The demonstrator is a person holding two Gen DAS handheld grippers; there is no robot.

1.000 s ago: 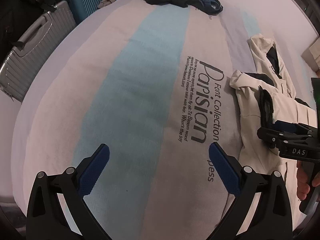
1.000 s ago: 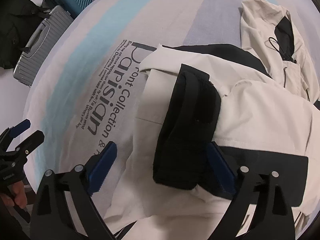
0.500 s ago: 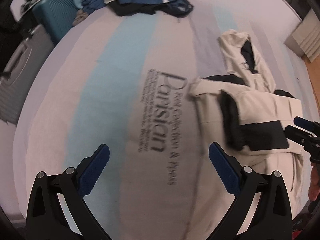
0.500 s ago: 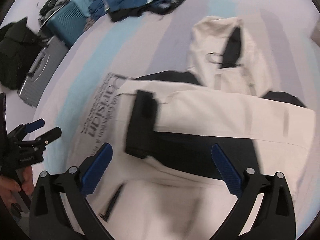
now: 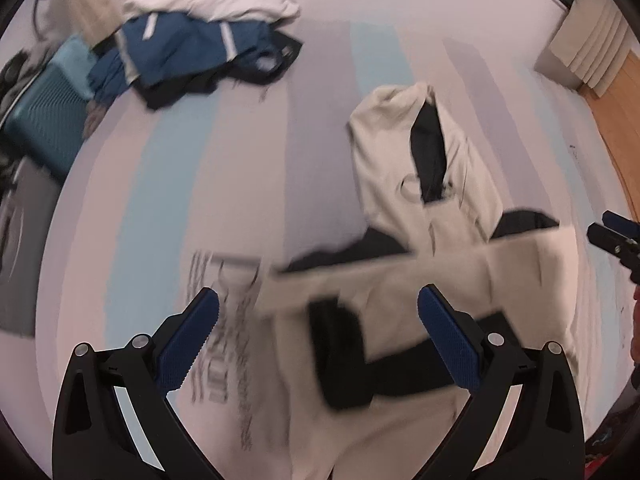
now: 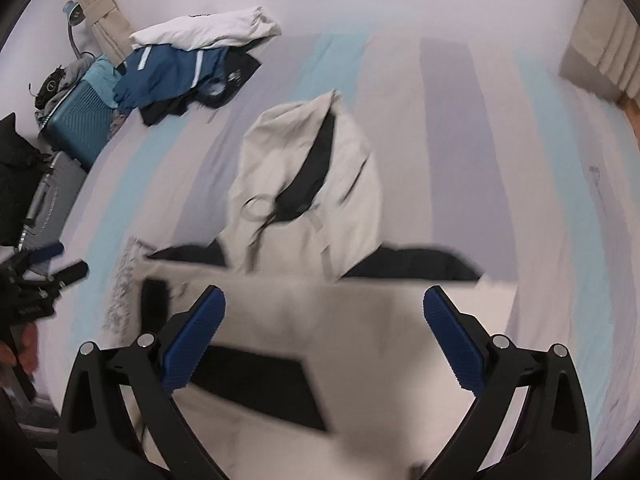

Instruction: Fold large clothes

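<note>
A cream and black hooded jacket (image 5: 436,272) lies on the striped bed sheet, its hood (image 5: 420,152) pointing away and a black-cuffed sleeve (image 5: 340,356) folded across the body. It also shows in the right wrist view (image 6: 312,304). My left gripper (image 5: 318,332) is open and empty, raised above the jacket's left side. My right gripper (image 6: 324,332) is open and empty, raised above the jacket's body. Both views are motion-blurred.
A pile of blue, white and black clothes (image 5: 200,52) lies at the far left of the bed (image 5: 248,160). A teal suitcase (image 6: 80,116) and a grey suitcase (image 6: 48,204) stand beside the bed's left edge. A wood floor (image 5: 616,120) shows at right.
Both grippers have lifted and pulled back from the jacket, so the whole hood and far bed now show. The sleeve stays folded across the body.
</note>
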